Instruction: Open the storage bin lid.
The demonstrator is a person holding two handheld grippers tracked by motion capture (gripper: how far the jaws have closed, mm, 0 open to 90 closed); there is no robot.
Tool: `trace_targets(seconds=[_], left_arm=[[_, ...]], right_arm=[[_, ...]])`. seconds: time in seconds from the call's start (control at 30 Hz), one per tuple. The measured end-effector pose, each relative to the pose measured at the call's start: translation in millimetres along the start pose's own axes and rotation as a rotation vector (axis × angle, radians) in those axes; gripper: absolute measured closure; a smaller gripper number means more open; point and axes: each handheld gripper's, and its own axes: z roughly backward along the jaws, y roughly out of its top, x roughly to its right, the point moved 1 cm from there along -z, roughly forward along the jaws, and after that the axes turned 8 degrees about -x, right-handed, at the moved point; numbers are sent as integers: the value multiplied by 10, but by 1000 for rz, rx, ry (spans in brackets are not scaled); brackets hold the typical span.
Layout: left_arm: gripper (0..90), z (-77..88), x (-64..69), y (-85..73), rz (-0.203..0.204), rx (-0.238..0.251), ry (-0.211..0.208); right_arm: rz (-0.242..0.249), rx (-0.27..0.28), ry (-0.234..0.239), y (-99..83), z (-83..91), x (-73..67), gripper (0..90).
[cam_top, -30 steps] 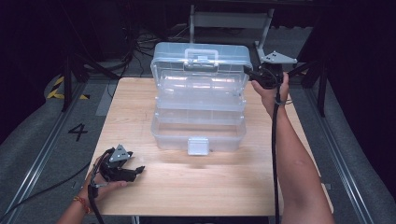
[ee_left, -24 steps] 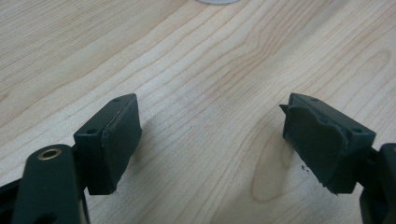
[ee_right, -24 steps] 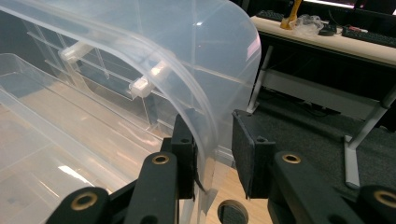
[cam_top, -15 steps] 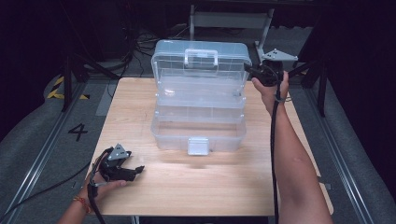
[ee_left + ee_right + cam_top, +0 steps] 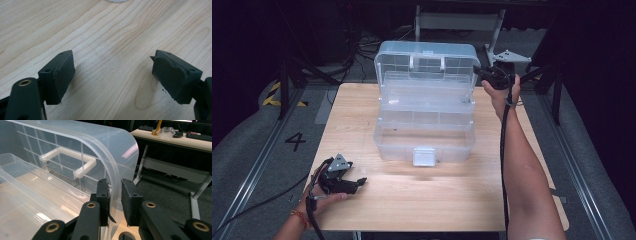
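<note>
R gripper (image 5: 115, 195) jaws have just been closing, now pinching lid (image 5: 427, 60) edge of clear box (image 5: 424, 145), mid-table, lid upright. L gripper (image 5: 357, 182) jaws spread, idle on table (image 5: 452, 205). Step: lid opening. Next: likely steady release.

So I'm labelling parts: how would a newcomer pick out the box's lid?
On the wooden table stands a clear plastic box, opened into stepped trays. Its lid is the rearmost, upright panel, the one part bearing a white handle, with the right gripper clamped on its edge.
</note>
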Motion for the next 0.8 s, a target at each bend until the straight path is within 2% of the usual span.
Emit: trace_targets(seconds=[0.17,0.2,0.33,0.8], left_arm=[[181,-28,4,30,4,2,-1],[180,-31,2,43,-6,1,7],[177,-50,24,67,-12,0,-9],[177,-50,19,59,-14,5,-7]], right_arm=[[-6,-3,0,10,-22,12,778],[-9,-2,2,12,-30,17,778],[-11,-7,-1,26,-57,32,779],[-23,-21,1,69,-162,91,780]])
